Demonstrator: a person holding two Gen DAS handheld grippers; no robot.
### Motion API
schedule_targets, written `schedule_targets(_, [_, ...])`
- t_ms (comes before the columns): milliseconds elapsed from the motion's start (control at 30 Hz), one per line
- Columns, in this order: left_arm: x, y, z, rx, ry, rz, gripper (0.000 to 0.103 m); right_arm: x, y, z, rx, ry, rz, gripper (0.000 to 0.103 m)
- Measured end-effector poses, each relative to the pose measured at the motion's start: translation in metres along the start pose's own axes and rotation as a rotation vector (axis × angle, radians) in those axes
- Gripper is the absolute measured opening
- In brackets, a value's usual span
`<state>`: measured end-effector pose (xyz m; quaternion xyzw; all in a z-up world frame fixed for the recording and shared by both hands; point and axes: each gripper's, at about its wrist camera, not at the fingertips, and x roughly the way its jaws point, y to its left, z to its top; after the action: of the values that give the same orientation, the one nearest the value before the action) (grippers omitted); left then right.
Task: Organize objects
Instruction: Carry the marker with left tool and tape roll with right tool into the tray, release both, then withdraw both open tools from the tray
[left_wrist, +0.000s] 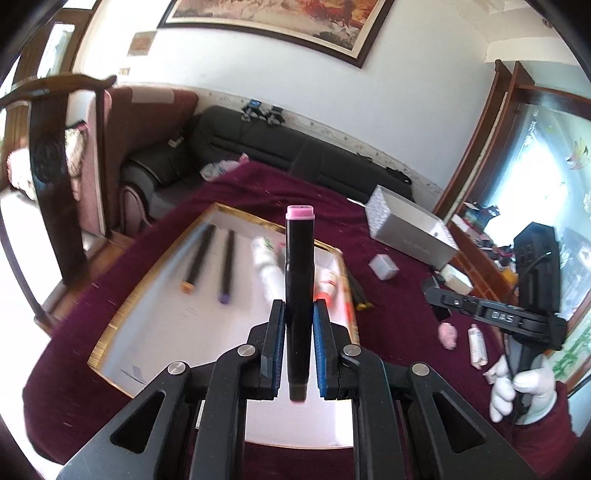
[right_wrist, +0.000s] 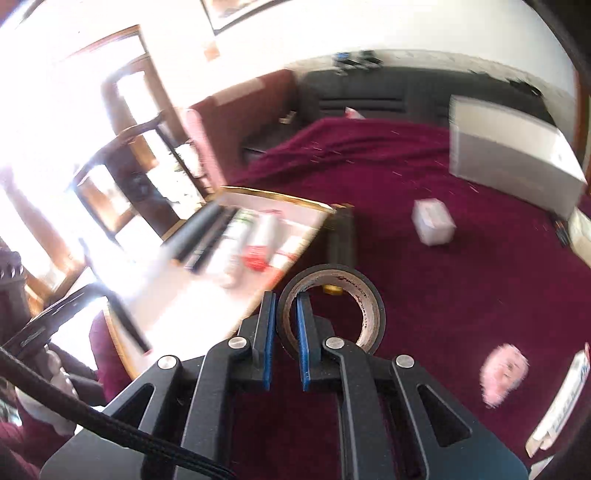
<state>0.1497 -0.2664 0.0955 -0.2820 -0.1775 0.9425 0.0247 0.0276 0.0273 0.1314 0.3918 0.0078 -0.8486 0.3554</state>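
Note:
My left gripper (left_wrist: 299, 314) is shut on a black marker with a pink cap (left_wrist: 300, 258), held above the gold-rimmed white tray (left_wrist: 122, 314). The tray holds two black markers (left_wrist: 201, 254) and white tubes (left_wrist: 267, 269). My right gripper (right_wrist: 286, 306) is shut on the wall of a black tape roll (right_wrist: 364, 295), one finger inside the ring, above the maroon cloth right of the tray (right_wrist: 258, 194). A yellow-capped black marker (right_wrist: 340, 240) lies by the tray's edge. The right gripper also shows in the left wrist view (left_wrist: 491, 314).
A silver box (left_wrist: 406, 225) and a small white box (left_wrist: 384, 266) stand on the maroon cloth (right_wrist: 443, 295). A pink item (right_wrist: 504, 373) and a white tube (left_wrist: 477, 345) lie at the right. A black sofa (left_wrist: 295, 147) is behind; a wooden chair (left_wrist: 51, 147) left.

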Motion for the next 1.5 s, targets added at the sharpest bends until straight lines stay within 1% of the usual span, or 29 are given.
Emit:
schedule_targets(133, [0.004, 0.011, 0.005, 0.061, 0.023, 0.066, 0.011, 0.023, 0.039, 0.006, -0.046, 0.022, 0.051, 0.009])
schedule_targets(167, [0.008, 0.014, 0.006, 0.079, 0.037, 0.081, 0.011, 0.033, 0.048, 0.006, -0.053, 0.037, 0.07, 0.009])
schedule_targets(233, [0.019, 0.021, 0.005, 0.098, 0.075, 0.113, 0.011, 0.049, 0.062, 0.005, -0.068, 0.059, 0.078, 0.009])
schedule_targets(300, [0.032, 0.028, 0.004, 0.099, 0.123, 0.108, 0.011, 0.066, 0.071, 0.002, -0.072, 0.089, 0.093, 0.009])
schedule_targets(367, [0.043, 0.031, 0.004, 0.101, 0.156, 0.111, 0.011, 0.083, 0.081, -0.002, -0.083, 0.117, 0.084, 0.009])
schedule_targets(467, [0.06, 0.031, 0.009, 0.112, 0.196, 0.097, 0.011, 0.105, 0.083, -0.005, -0.079, 0.152, 0.066, 0.009])
schedule_targets(600, [0.097, 0.023, 0.014, 0.144, 0.287, 0.101, 0.011, 0.123, 0.082, -0.006, -0.085, 0.185, 0.009, 0.009])
schedule_targets(667, [0.114, 0.021, 0.014, 0.141, 0.338, 0.103, 0.011, 0.129, 0.08, -0.007, -0.079, 0.199, 0.0, 0.009])
schedule_targets(767, [0.129, 0.017, 0.012, 0.142, 0.386, 0.112, 0.011, 0.135, 0.078, -0.007, -0.08, 0.222, -0.018, 0.009])
schedule_targets(900, [0.137, 0.017, 0.009, 0.129, 0.416, 0.147, 0.011, 0.145, 0.077, -0.005, -0.077, 0.248, -0.01, 0.01])
schedule_targets(1000, [0.135, 0.022, 0.008, 0.077, 0.404, 0.125, 0.012, 0.15, 0.079, -0.007, -0.077, 0.259, -0.014, 0.012])
schedule_targets(1067, [0.134, 0.027, 0.009, 0.041, 0.41, 0.119, 0.014, 0.147, 0.08, -0.006, -0.073, 0.249, -0.017, 0.018])
schedule_targets(1100, [0.132, 0.03, 0.009, 0.02, 0.413, 0.115, 0.019, 0.145, 0.08, -0.006, -0.07, 0.244, -0.019, 0.023])
schedule_targets(1133, [0.129, 0.031, 0.01, 0.008, 0.411, 0.117, 0.025, 0.14, 0.079, -0.006, -0.063, 0.233, -0.021, 0.027])
schedule_targets(1167, [0.126, 0.03, 0.01, 0.004, 0.404, 0.122, 0.028, 0.136, 0.079, -0.004, -0.055, 0.219, -0.021, 0.027])
schedule_targets(1200, [0.118, 0.028, 0.01, 0.013, 0.385, 0.129, 0.029, 0.125, 0.077, -0.002, -0.044, 0.191, -0.017, 0.028])
schedule_targets(1267, [0.106, 0.023, 0.012, 0.038, 0.35, 0.144, 0.03, 0.109, 0.074, -0.001, -0.024, 0.144, -0.009, 0.04])
schedule_targets(1300, [0.097, 0.017, 0.011, 0.056, 0.323, 0.158, 0.032, 0.099, 0.071, 0.001, -0.01, 0.116, -0.01, 0.055])
schedule_targets(1367, [0.079, 0.004, 0.009, 0.097, 0.258, 0.2, 0.036, 0.073, 0.06, 0.0, 0.034, 0.05, -0.032, 0.07])
schedule_targets(1433, [0.061, -0.011, 0.006, 0.145, 0.185, 0.246, 0.037, 0.054, 0.047, -0.006, 0.096, 0.002, -0.033, 0.075])
schedule_targets(1500, [0.047, -0.023, 0.002, 0.161, 0.129, 0.269, 0.039, 0.038, 0.028, -0.016, 0.176, -0.031, -0.018, 0.076])
